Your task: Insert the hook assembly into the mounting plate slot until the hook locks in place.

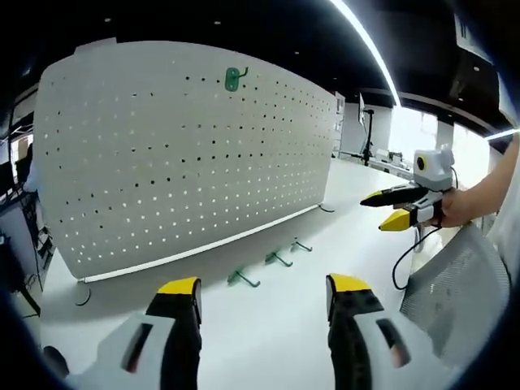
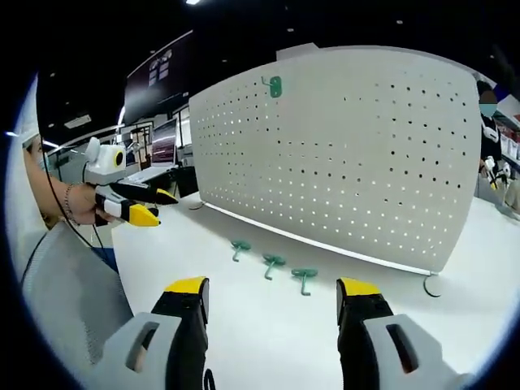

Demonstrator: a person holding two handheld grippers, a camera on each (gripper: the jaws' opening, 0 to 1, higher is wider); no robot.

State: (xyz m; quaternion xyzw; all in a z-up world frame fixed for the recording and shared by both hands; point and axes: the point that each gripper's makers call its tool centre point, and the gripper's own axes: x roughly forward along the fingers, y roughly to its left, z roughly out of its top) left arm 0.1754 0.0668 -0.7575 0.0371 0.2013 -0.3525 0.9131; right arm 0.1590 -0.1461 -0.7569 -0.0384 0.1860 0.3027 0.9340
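Note:
A white pegboard (image 1: 187, 154) (image 2: 341, 154) stands upright on the white table. One green hook (image 1: 236, 77) (image 2: 275, 86) is mounted near its top edge. Three green hooks lie loose on the table in front of it (image 1: 242, 279) (image 1: 278, 258) (image 1: 301, 244), also seen as hooks (image 2: 240, 246) (image 2: 273, 262) (image 2: 305, 276). My left gripper (image 1: 264, 292) (image 2: 154, 205) is open and empty, short of the loose hooks. My right gripper (image 2: 272, 292) (image 1: 390, 208) is open and empty too, held in the air off to the side.
The white table (image 1: 268, 341) (image 2: 268, 341) stretches around the board's feet (image 1: 83, 294) (image 2: 433, 284). A grey mesh chair back (image 1: 455, 284) (image 2: 73, 292) sits close by. Desks and monitors (image 2: 162, 150) stand behind, and a person (image 2: 487, 130) is beyond the board.

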